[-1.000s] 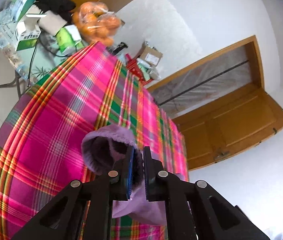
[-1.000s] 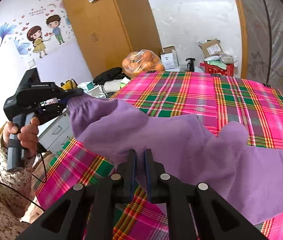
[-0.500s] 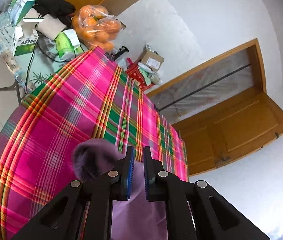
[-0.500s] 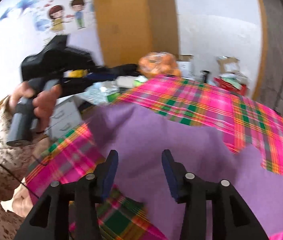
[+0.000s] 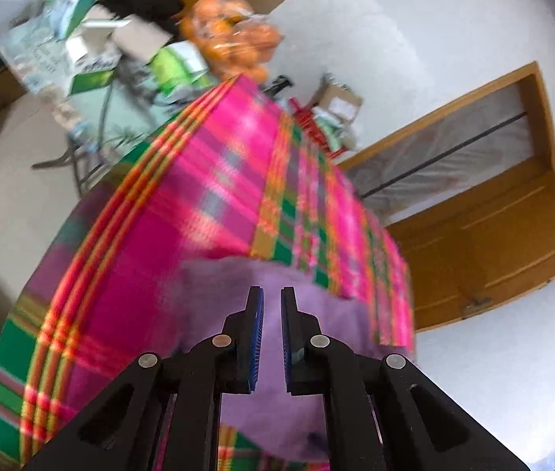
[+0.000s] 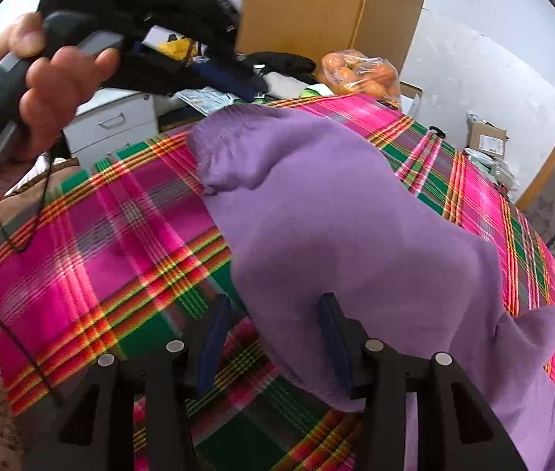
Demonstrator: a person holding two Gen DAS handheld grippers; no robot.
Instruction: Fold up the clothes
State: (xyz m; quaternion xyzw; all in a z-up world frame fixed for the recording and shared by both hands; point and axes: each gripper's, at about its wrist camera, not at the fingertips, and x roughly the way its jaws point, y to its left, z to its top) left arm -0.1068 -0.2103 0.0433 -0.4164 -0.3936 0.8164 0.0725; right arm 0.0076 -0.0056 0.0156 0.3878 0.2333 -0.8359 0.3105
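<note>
Garment of purple knit lies spread on the worktop with its pink and green plaid cloth, one end bunched toward the far edge. The right tool stands spread wide, gripping nothing, low over the garment's near edge. The left tool hangs over the purple cloth, narrowly parted with nothing pinched, held by a hand.

Right gripper spread wide (left gripper slightly parted), both empty.
</note>
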